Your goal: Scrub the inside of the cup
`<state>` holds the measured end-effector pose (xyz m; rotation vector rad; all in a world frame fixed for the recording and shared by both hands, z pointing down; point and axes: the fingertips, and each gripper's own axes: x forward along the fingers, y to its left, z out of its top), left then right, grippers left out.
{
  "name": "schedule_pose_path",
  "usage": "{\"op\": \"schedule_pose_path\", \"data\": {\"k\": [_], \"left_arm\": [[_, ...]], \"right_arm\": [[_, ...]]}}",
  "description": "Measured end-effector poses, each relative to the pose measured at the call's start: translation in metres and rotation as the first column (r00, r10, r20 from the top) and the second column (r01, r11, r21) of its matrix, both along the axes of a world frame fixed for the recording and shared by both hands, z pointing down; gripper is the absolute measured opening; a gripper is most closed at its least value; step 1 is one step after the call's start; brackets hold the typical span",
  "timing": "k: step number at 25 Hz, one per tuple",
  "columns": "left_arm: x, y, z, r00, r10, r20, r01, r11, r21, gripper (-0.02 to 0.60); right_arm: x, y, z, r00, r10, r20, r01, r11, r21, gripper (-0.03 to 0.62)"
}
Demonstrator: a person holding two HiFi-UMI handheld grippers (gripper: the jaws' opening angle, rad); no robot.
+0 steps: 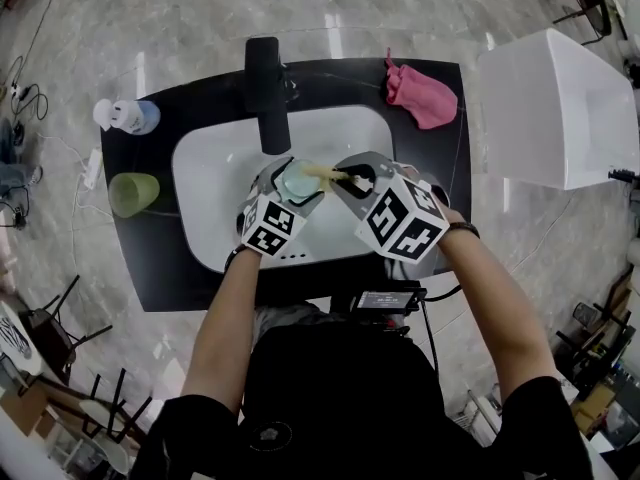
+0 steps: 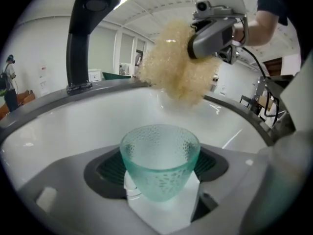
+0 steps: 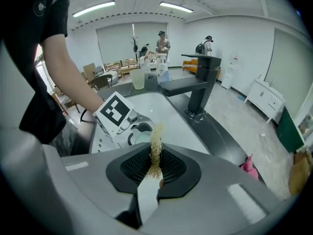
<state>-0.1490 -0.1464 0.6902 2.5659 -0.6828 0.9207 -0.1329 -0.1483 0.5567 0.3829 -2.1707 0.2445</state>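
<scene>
The left hand-held gripper (image 1: 287, 190) holds a see-through blue-green cup (image 2: 159, 159). Its jaws are wide apart and press on the two sides of the cup. The cup stands up with its open top facing up, over the white sink (image 1: 205, 173).

The right hand-held gripper (image 1: 352, 179) has its jaws squeezed close together on a pale yellow scrubber (image 2: 177, 65). The fluffy scrubber hangs just above the cup and a bit behind it. It is not inside the cup.

A black tap (image 1: 267, 93) stands at the back of the sink. The sink sits in a dark surface (image 1: 145, 263). On the left of the surface is a green cup (image 1: 133, 193), and a small white and blue bottle (image 1: 125, 115) is near it. At the back right corner lies a pink thing (image 1: 422, 96), maybe a glove or a cloth
</scene>
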Motion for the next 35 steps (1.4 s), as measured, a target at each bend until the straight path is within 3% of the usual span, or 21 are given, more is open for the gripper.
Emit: {"op": "schedule_pose_path", "data": {"k": [12,22,25,35], "left_arm": [[0.001,-0.007,0.021,0.994,-0.085,-0.062,0.082,0.995,-0.055,0.385],[-0.013,0.013,0.031,0.999,-0.039,-0.004,0.038,0.989,-0.143,0.385],[-0.017,0.015,0.026,0.999,-0.035,0.009,0.036,0.988,-0.153,0.418],[-0.046,0.009,-0.017,0.996,-0.087,0.01,0.088,0.993,-0.08,0.474]], "right_arm": [[0.017,0.005,0.01,1.0,0.019,-0.018,-0.02,0.999,-0.046,0.043],[0.012,0.008,0.011,1.0,0.027,-0.012,-0.028,0.998,-0.059,0.043],[0.013,0.013,0.013,0.999,0.03,-0.012,-0.031,0.997,-0.066,0.043],[0.016,0.022,0.018,0.996,0.086,0.011,-0.085,0.994,-0.071,0.043]]}}
